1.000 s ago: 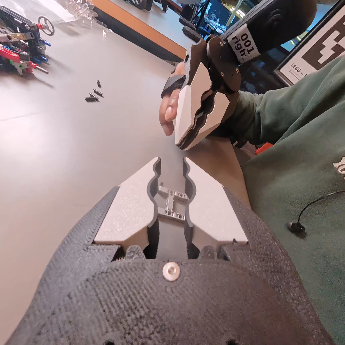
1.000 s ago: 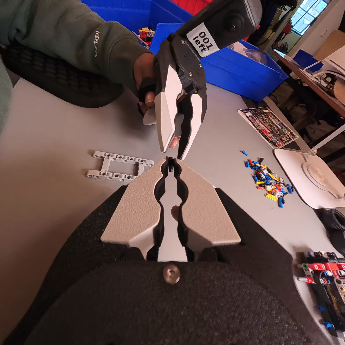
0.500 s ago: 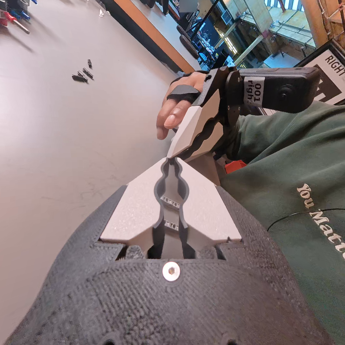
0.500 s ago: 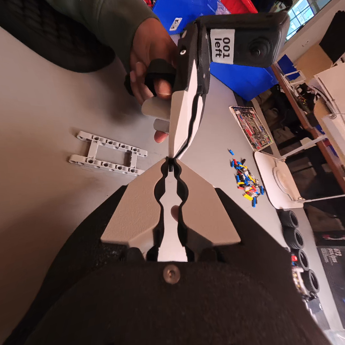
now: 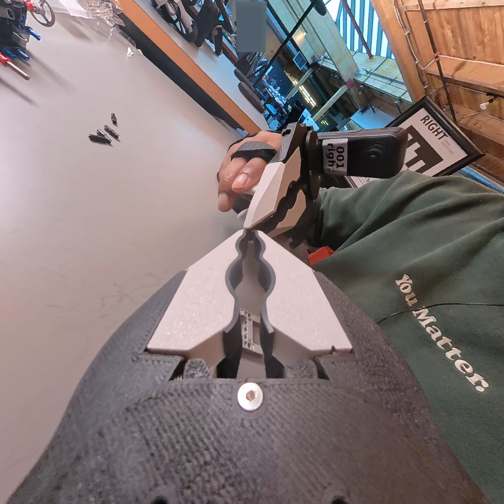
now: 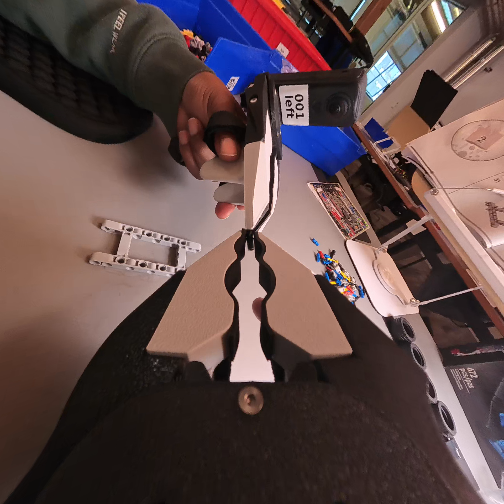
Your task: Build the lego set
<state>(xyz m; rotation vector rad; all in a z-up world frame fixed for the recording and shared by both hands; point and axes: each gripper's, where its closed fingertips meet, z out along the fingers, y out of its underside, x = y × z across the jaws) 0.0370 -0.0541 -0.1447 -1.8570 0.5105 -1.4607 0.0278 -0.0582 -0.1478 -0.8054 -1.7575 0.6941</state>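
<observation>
My right gripper (image 6: 250,237) is shut on a small black pin (image 6: 250,243) held at its tips above the grey table. My left gripper (image 5: 249,237) is shut too, and its tips meet the right gripper's tips on the same pin (image 5: 249,240). In the right wrist view the left gripper (image 6: 252,230) comes down from above, edge-on. In the left wrist view the right gripper (image 5: 252,226) reaches in from the upper right. A light grey lego frame (image 6: 144,251) lies flat on the table to the left; it also shows through my left fingers' gap (image 5: 249,335).
A pile of small coloured pieces (image 6: 339,275), an instruction sheet (image 6: 338,210), a white stand base (image 6: 381,278) and black tyres (image 6: 417,354) lie to the right. Blue bins (image 6: 245,62) stand behind. Loose black pins (image 5: 105,133) and a part-built model (image 5: 13,41) lie far left. Only a small space, under 4 cm, lies between the two pairs of fingers.
My left gripper went from open to shut and its tips met the right gripper's tips at the black pin. Both grippers tilted upward away from the table.
</observation>
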